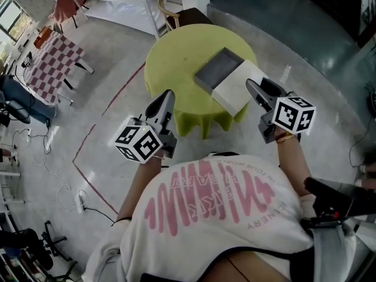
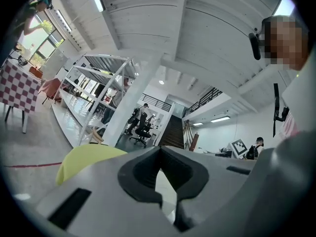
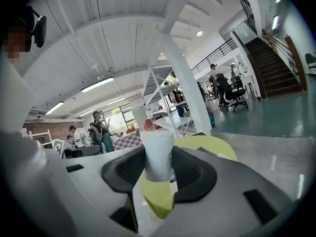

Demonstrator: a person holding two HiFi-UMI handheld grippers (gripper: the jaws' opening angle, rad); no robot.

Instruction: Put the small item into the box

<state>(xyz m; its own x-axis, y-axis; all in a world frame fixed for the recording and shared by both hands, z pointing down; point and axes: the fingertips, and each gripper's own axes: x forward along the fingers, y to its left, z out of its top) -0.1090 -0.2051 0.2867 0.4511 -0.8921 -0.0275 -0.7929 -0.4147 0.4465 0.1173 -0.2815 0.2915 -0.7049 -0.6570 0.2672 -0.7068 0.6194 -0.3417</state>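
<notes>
A red-and-white checkered table (image 1: 53, 60) stands at far left on the polished concrete floor (image 1: 329, 98), which carries a thin red line (image 1: 97, 128). A person in a white T-shirt (image 1: 217, 210) with pink lettering holds two grey plastic grippers out toward a round table (image 1: 176, 57) draped in a smooth yellow-green cloth that hangs in soft folds at the near edge. The left gripper (image 1: 167, 96), a black-and-white marker cube at its base, points at the table's near left edge; its dark ribbed pads meet at the tips with nothing between them. Toward the table's right side lies the open box (image 1: 220, 69), flat and rectangular: a shallow grey tray with low straight walls, joined to a matte white half (image 1: 242, 88) that reaches the table's near right edge. The right gripper (image 1: 258, 86) is at that same near right edge, its tips over the white half of the box, and its jaws stand apart and are clamped on the small item (image 3: 158, 152). The item is a pale, whitish, upright cylinder with a dull, even surface and a flat top, pinched at its sides by the dark pads and held clear of the cloth.
</notes>
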